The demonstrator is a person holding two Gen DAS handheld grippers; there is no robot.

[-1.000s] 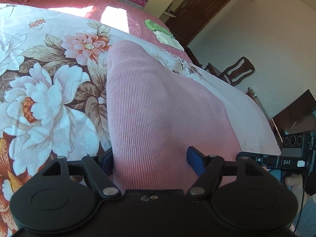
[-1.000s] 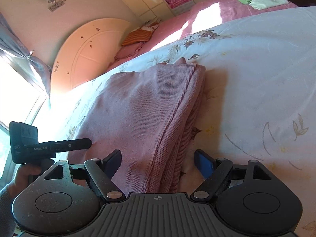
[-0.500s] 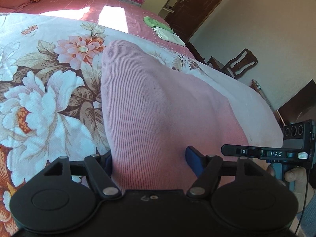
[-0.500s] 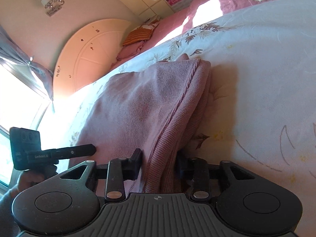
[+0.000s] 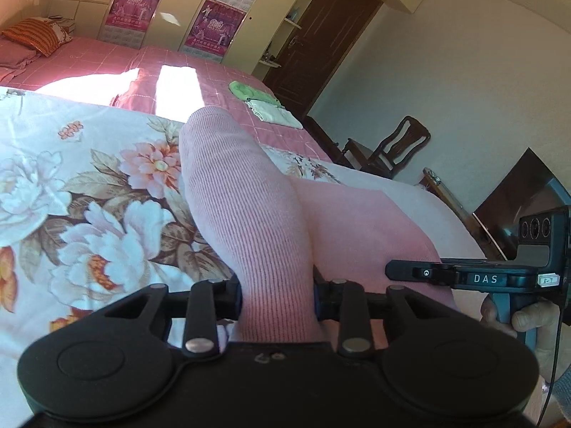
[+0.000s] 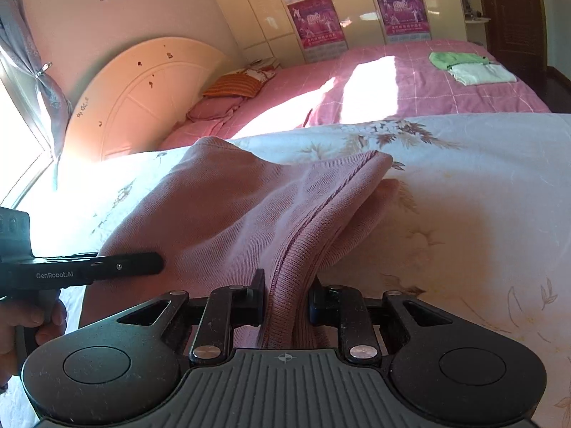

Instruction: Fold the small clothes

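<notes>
Chair (image 5: 390,151) and folded green clothes (image 6: 464,66) lie beyond pink sweater (image 5: 249,221).

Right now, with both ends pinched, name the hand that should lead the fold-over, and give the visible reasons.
Right, probably. The right hand-held gripper is closing on the pink knit garment at its ribbed, layered edge, already raised off the floral quilt. The left hand-held gripper is closing on the plain folded side.

Pink ribbed knit garment (image 5: 249,221), seemingly folded, near edge lifted.

Pink ribbed knit garment (image 5: 246,214): near end hidden behind the black tool housing.
Magenta wall posters (image 6: 314,18): print too small to read.
</notes>
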